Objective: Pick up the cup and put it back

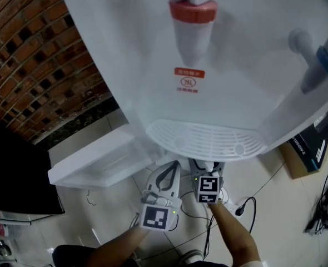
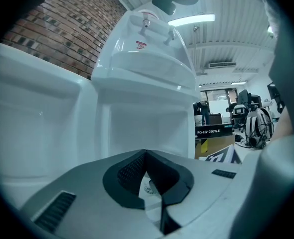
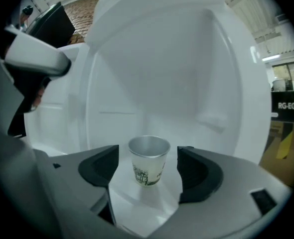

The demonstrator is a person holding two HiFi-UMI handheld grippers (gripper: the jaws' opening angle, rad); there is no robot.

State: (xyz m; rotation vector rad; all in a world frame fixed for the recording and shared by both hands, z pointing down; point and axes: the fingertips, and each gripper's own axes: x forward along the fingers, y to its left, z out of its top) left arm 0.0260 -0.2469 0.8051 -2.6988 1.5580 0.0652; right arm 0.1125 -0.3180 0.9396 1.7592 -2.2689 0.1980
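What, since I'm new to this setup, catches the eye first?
A big white dispenser fills the head view, its red tap at top centre, blue tap at right. In the right gripper view a small cup stands upright in a white compartment, between the right gripper's open jaws, untouched.

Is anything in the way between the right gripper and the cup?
Nothing visible. The cup stands upright directly ahead of the right gripper, whose jaws are apart, with clear space on either side of it.
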